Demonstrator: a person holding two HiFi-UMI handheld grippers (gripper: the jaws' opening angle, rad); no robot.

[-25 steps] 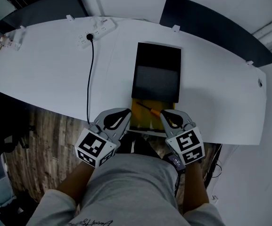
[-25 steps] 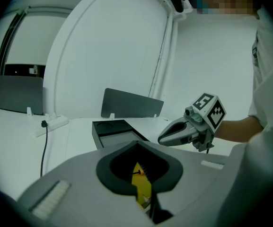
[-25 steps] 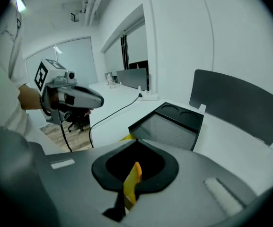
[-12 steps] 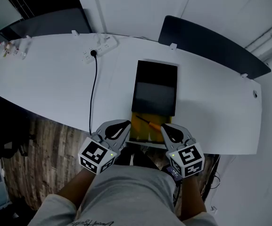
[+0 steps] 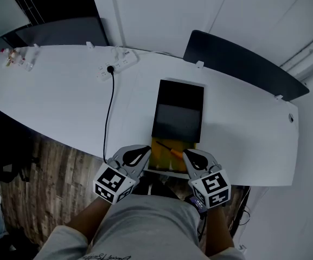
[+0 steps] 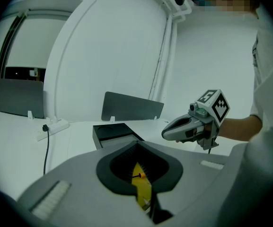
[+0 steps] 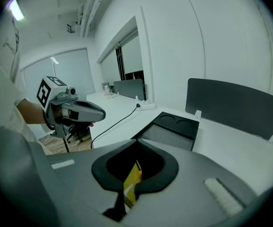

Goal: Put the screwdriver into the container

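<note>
A screwdriver (image 5: pixel 169 148) with an orange handle and dark shaft lies on a yellow pad (image 5: pixel 161 158) at the white table's near edge. Just beyond the pad stands the black rectangular container (image 5: pixel 178 108), also seen in the left gripper view (image 6: pixel 113 131) and the right gripper view (image 7: pixel 171 126). My left gripper (image 5: pixel 145 150) hovers left of the pad, jaws shut, holding nothing. My right gripper (image 5: pixel 186 154) hovers to the pad's right, also shut and empty. Each gripper view shows the other one: the right gripper (image 6: pixel 167 133), the left gripper (image 7: pixel 101 112). The pad (image 6: pixel 141 188) shows through the jaws' hole.
A white power strip (image 5: pixel 117 67) lies at the table's back left, and its black cable (image 5: pixel 108 112) runs to the front edge. A dark partition panel (image 5: pixel 237 58) stands behind the table (image 5: pixel 64 99). Small items (image 5: pixel 18 58) sit far left. Wooden floor (image 5: pixel 53 183) lies below.
The head view has lifted, so the table and container sit lower and smaller. Both grippers have drawn slightly back toward the body, still shut either side of the yellow pad. The screwdriver has not moved.
</note>
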